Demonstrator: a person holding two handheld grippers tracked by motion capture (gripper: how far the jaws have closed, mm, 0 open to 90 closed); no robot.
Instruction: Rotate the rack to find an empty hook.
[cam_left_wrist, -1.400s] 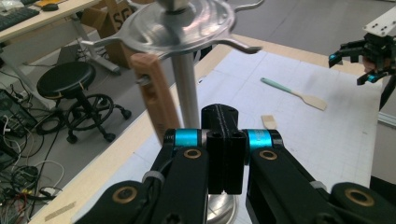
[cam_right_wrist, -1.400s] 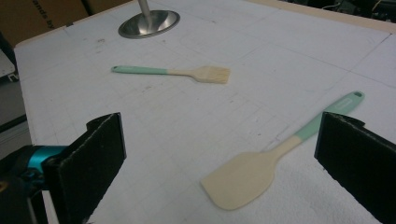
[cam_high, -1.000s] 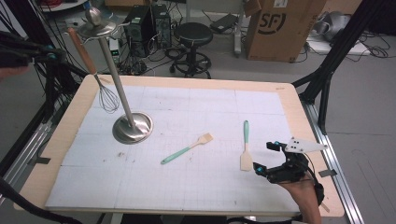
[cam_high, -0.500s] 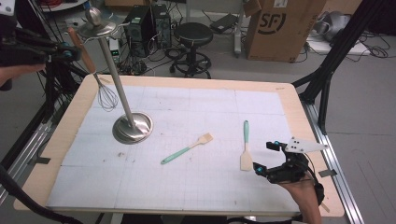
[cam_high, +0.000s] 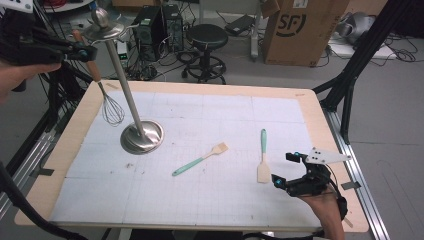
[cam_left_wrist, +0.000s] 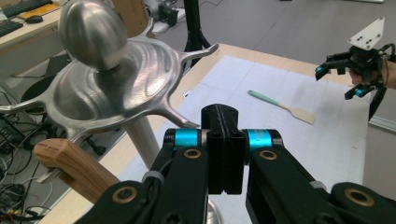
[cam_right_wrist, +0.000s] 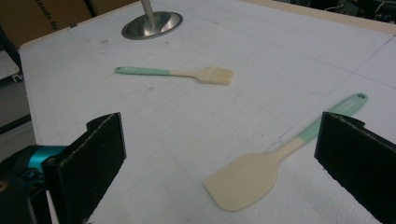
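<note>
Obstacles, upper left of the frame: your path meets the steel stand (cam_high: 131, 100) and hanging whisk (cam_high: 111, 105). Centre: brush (cam_high: 200, 159), spatula (cam_high: 263, 156). Lower left counter (cam_high: 75, 150): open passage.

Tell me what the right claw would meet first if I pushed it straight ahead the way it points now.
Probably the spatula: it lies on the mat just ahead of the open right claw, blade nearest, between the lines of its jaws. Depth is hard to judge; a level push might pass over it.
</note>
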